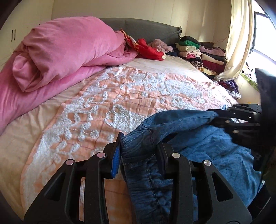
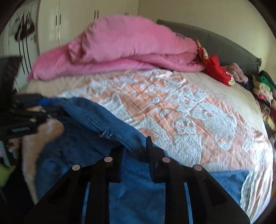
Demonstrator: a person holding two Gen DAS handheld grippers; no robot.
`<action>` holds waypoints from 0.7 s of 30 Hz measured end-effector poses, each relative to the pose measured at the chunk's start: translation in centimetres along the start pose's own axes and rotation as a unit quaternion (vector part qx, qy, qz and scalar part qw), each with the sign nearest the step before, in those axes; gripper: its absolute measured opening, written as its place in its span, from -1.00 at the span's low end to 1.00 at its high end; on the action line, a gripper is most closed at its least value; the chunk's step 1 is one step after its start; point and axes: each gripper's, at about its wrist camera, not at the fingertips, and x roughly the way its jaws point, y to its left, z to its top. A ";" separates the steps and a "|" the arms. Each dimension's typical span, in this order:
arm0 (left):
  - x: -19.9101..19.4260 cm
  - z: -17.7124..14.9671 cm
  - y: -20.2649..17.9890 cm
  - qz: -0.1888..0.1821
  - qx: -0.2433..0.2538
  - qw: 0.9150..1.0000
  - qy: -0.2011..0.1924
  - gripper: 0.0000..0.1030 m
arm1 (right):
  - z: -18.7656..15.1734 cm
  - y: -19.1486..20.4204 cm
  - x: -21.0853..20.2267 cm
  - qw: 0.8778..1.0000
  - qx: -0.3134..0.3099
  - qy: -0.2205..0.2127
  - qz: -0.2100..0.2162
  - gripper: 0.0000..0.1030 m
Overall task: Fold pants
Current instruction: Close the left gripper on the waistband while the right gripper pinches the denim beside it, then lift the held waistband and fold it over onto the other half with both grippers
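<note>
Denim pants (image 1: 198,137) at bedspread (image 1: 120,96) edge

Cream walls (image 1: 120,8). A bed (image 1: 172,63) with a grey padded headboard (image 1: 146,27) carries a peach-and-white textured bedspread (image 1: 120,96). White wardrobe doors (image 2: 77,20) with dark handles stand at left. At right, a cream curtain (image 1: 239,34) hangs beside a bright, daylit window (image 1: 264,34).

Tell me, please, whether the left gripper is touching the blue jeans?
Touching. The left wrist view shows the left gripper with both pads pressed against the bunched waistband of the blue jeans, denim filling the space between them.
</note>
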 end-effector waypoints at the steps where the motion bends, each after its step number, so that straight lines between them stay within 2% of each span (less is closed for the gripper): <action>1: -0.3 -0.1 -0.2 0.000 0.001 1.000 0.000 -0.48 | -0.2 0.3 -0.9 1.000 0.006 -0.006 0.004 -0.67; 5: -1.5 -0.5 -0.6 -0.003 0.007 1.000 0.001 -0.47 | -1.4 2.0 -4.2 0.999 0.017 -0.023 0.021 -0.77; 12: -4.3 -2.1 -1.6 -0.023 0.035 0.999 0.000 -0.41 | -4.6 5.3 -8.6 0.998 0.031 -0.030 0.047 -0.79; 21: -5.9 -5.7 -2.6 -0.029 0.075 0.996 0.034 -0.39 | -9.4 9.6 -10.1 0.998 0.017 0.000 0.058 -0.79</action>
